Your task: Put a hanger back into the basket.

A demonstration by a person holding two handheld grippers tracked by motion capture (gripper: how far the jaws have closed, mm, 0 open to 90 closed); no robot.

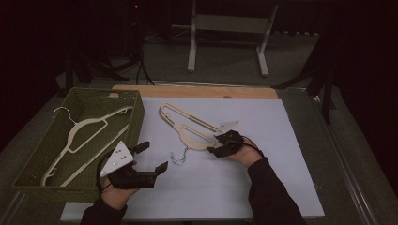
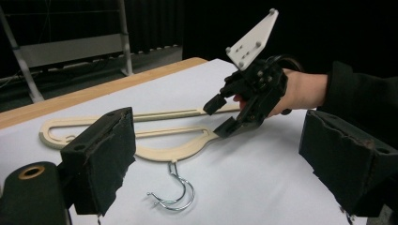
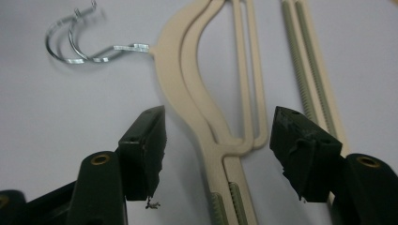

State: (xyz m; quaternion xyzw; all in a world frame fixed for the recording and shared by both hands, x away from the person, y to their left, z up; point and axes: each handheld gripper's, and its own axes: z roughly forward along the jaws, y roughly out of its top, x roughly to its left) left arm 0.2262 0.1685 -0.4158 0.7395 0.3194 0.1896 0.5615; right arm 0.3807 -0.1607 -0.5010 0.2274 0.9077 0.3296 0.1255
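So the stacked cream hangers are lying flat on the white sheet, and the right gripper has its jaws straddling their shoulder, partly open, pads not touching yet. Left gripper just hangs wide open near the green basket, holding nothing.

Dim room with black walls, grey floor beyond the worktop, white metal-legged stand at the back, dark tripod legs and cables far left, wooden worktop edge under a pale sheet, weak overhead light
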